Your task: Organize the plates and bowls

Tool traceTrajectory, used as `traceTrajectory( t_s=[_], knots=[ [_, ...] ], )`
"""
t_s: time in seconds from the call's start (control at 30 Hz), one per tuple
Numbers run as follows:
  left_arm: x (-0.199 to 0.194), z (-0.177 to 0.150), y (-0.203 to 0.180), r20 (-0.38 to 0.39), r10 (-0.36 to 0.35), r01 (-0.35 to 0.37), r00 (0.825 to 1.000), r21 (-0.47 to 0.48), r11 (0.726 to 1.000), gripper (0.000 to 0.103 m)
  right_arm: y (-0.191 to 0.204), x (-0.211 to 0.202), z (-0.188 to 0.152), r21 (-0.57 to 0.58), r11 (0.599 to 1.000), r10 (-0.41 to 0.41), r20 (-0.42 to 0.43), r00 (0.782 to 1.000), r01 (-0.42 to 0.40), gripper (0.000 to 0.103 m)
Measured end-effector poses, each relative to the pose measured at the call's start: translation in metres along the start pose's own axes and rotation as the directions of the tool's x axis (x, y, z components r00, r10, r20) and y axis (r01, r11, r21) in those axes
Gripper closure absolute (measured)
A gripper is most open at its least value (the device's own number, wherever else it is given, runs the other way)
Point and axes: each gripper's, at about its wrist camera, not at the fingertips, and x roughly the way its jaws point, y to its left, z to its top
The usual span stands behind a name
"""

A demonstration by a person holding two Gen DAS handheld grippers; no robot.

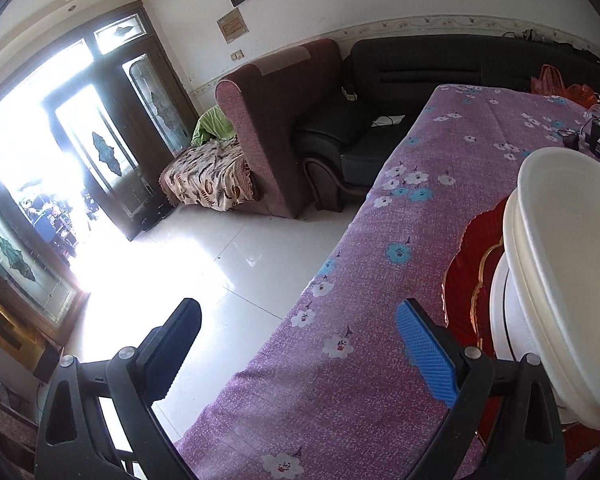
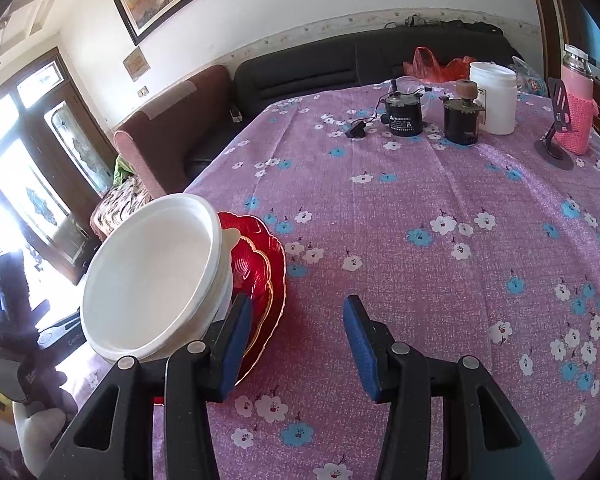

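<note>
A stack of white bowls sits on a stack of red, gold-rimmed plates near the left edge of the table. My right gripper hovers just right of that stack, open, with only tablecloth between its fingers. Its left finger stands in front of the plates' rim. In the left wrist view the white bowls and red plates lie at the far right. My left gripper is open over the table's edge, left of the stack, with nothing between its blue pads.
A purple floral cloth covers the table. At its far end stand two black motors, a white jar, a pink bottle and a small stand. Sofas and a glass door lie beyond the tiled floor.
</note>
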Motion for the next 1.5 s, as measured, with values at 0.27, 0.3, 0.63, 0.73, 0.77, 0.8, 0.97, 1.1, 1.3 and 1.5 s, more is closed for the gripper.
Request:
traceTrajectory(
  t_s=[0.27, 0.3, 0.63, 0.73, 0.77, 0.8, 0.97, 1.1, 1.3, 1.5],
  knots=[
    [-0.095, -0.007, 0.051, 0.286, -0.111, 0.187, 0.952, -0.257, 0.948, 0.002, 0.011, -0.022, -0.009, -0.042, 0.999, 0.007, 0.056, 0.998, -0.004, 0.047],
    [-0.113, -0.011, 0.055, 0.34, -0.115, 0.216, 0.933, -0.275, 0.937, 0.0, 0.014, -0.026, -0.012, -0.049, 0.999, 0.014, 0.07, 0.997, -0.011, 0.044],
    [-0.159, -0.023, 0.004, 0.341, -0.239, 0.315, 0.909, -0.189, 0.93, 0.0, 0.04, -0.052, -0.052, -0.148, 0.989, 0.037, 0.135, 0.99, -0.017, 0.031],
    [-0.156, -0.026, -0.008, 0.304, -0.3, 0.363, 0.904, -0.177, 0.915, 0.0, 0.036, -0.058, -0.06, -0.149, 0.989, 0.029, 0.149, 0.988, -0.007, 0.028],
    [-0.155, -0.025, -0.012, 0.286, -0.326, 0.384, 0.901, -0.176, 0.906, 0.0, 0.033, -0.06, -0.061, -0.147, 0.989, 0.027, 0.153, 0.988, -0.004, 0.028],
    [-0.154, -0.025, -0.016, 0.262, -0.344, 0.395, 0.902, -0.178, 0.901, 0.0, 0.031, -0.061, -0.062, -0.146, 0.989, 0.025, 0.155, 0.988, -0.002, 0.027],
    [-0.151, -0.025, -0.029, 0.201, -0.388, 0.422, 0.899, -0.167, 0.891, 0.0, 0.025, -0.065, -0.07, -0.148, 0.989, 0.013, 0.162, 0.987, 0.011, 0.026],
    [-0.153, -0.029, -0.028, 0.194, -0.394, 0.425, 0.899, -0.16, 0.891, 0.0, 0.028, -0.063, -0.076, -0.174, 0.985, 0.018, 0.152, 0.988, 0.009, 0.025],
    [-0.155, -0.031, -0.031, 0.196, -0.357, 0.385, 0.914, -0.131, 0.914, 0.0, 0.038, -0.058, -0.082, -0.214, 0.977, 0.012, 0.139, 0.99, 0.018, 0.024],
    [-0.147, -0.034, -0.03, 0.178, -0.355, 0.378, 0.918, -0.118, 0.918, 0.0, 0.048, -0.051, -0.087, -0.241, 0.97, 0.002, 0.121, 0.993, 0.027, 0.024]
  ],
)
